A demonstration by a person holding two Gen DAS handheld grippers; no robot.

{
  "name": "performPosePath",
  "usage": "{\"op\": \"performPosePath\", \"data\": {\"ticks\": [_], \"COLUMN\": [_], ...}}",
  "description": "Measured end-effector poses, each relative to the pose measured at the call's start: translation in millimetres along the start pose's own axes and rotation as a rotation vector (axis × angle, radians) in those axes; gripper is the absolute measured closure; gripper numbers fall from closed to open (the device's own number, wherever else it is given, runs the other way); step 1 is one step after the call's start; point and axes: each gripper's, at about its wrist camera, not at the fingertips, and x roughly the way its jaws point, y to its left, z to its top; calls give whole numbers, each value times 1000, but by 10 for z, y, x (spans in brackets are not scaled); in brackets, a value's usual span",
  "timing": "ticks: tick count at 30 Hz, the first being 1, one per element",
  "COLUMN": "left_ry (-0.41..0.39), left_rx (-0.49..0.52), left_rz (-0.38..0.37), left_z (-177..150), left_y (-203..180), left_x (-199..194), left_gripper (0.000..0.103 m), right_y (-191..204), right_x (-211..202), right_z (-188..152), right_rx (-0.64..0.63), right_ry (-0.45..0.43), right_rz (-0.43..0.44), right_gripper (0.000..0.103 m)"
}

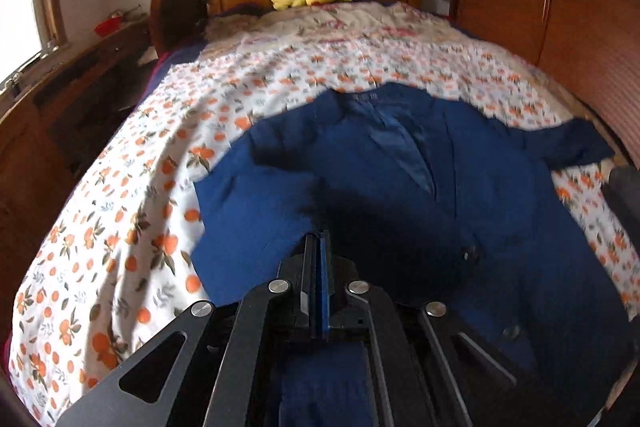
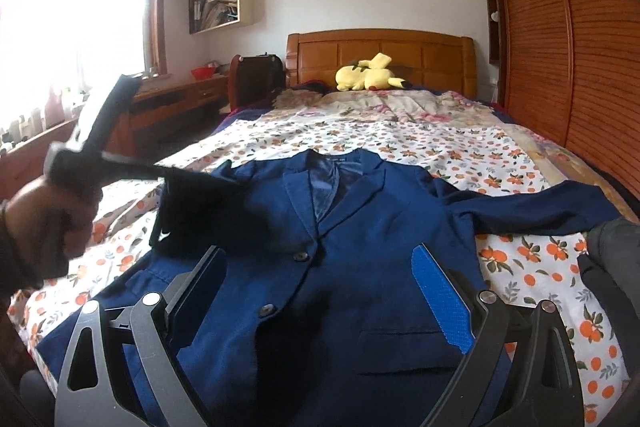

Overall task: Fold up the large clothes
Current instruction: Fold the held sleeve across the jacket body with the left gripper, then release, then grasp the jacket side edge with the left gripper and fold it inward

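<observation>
The blue jacket lies front-up on the bed, collar toward the headboard, hem at the foot edge. One sleeve lies spread toward the bed's right edge; the other appears folded over the chest.

The left hand-held gripper has its fingers pressed together with dark blue showing around them; whether cloth is pinched cannot be told. The right hand-held gripper hangs over the buttoned front, fingers wide apart, holding nothing.

Recommended procedure for the likely next step, folding the spread sleeve:
1. Grasp the sleeve near its cuff.
2. Carry it low across the chest.
3. Release only once the cloth lies flat, aligned with the side seam.
</observation>
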Motion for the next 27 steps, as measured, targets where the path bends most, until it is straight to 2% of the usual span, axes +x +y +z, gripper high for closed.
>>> {"op": "performPosePath", "data": {"ticks": [5,6,7,10,13,18,27], "left_ry": [15,16,11,-11,-24,-20,87], "left_rx": [8,4,-1,-19,-46,-95,-178], "left_rz": [0,-5,-6,-13,-2,25,63], "left_z": [-179,-217,-249,-346,-431,-549,-641], "left_y": [-7,1,15,75,188,469,954], "left_x": [47,40,28,-33,-60,13,540], "left_gripper": [98,92,81,56,41,35,35], "right_y": [-7,-8,-7,10,28,65,176], "right_x": [-17,-18,-19,-12,9,74,202], "right_z": [15,16,15,-7,-39,-107,-195], "right_rx": [-2,-1,-1,-10,-16,-35,-66], "right_ry": [-3,-1,1,8,16,39,76], "right_rz": [1,2,3,2,0,-5,-3], "right_gripper": [13,13,13,13,13,13,13]}}
